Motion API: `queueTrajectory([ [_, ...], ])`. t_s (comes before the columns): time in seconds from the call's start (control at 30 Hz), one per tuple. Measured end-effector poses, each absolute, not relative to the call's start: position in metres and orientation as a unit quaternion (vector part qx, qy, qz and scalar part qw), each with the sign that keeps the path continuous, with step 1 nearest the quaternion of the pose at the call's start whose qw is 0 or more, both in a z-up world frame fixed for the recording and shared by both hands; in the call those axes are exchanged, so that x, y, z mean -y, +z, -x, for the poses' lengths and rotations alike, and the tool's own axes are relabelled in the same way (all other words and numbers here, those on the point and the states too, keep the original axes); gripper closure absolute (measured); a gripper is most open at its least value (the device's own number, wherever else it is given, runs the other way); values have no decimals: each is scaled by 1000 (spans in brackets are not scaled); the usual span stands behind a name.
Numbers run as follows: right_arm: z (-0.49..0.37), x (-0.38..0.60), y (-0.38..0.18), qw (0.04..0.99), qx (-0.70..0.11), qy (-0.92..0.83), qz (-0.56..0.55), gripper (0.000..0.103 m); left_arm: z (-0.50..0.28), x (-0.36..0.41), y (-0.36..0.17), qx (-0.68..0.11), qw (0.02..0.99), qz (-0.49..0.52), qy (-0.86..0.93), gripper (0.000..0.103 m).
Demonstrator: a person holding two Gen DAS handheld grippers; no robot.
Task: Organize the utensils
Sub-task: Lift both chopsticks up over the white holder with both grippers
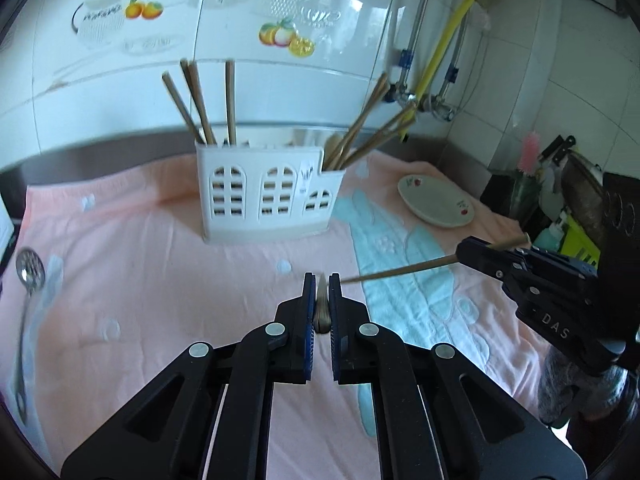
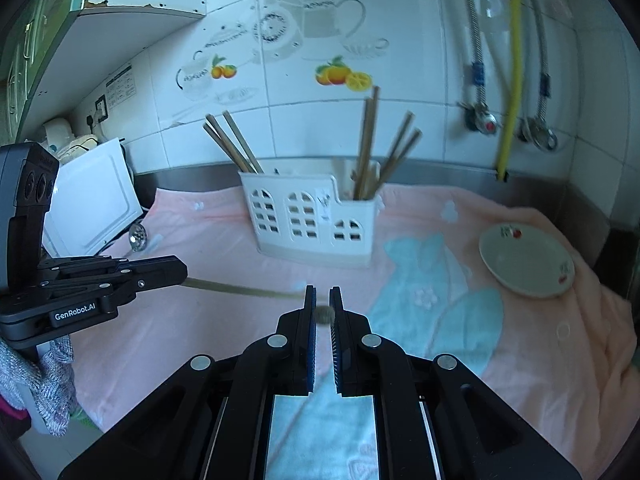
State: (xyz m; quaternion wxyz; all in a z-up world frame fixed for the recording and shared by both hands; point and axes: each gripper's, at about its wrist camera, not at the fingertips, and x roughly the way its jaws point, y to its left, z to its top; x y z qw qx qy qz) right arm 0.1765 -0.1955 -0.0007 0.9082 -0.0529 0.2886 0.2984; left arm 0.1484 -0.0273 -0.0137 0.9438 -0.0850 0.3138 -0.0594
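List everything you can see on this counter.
utensil holder: one, white, middle of the towel
standing chopsticks: several, brown wood, upright in the holder's left and right ends
held chopstick: at least one, brown wood, above the towel between the two grippers
slotted spoon: one, metal, lying at the towel's left edge
plate: one, cream with red marks, on the towel to the right
towel: one, pink with pale blue shapes, covering the counter
hose: one, yellow, on the tiled wall
left gripper: black, shut on a wooden end
right gripper: black, shut on a wooden end
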Motion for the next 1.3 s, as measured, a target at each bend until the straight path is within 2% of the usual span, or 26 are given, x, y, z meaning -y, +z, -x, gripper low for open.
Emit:
queueTrajectory([
  [0.6,-221,161,75,899,-288,321,75,97,-184,6,47,-283,954,48,-90,98],
  [1.03,-268,156,138,909,-269,312,68,97,-219,-10,150,-181,982,16,-41,98],
  [1.3,-292,152,152,913,-265,304,63,97,-258,-35,162,-160,987,28,0,98],
])
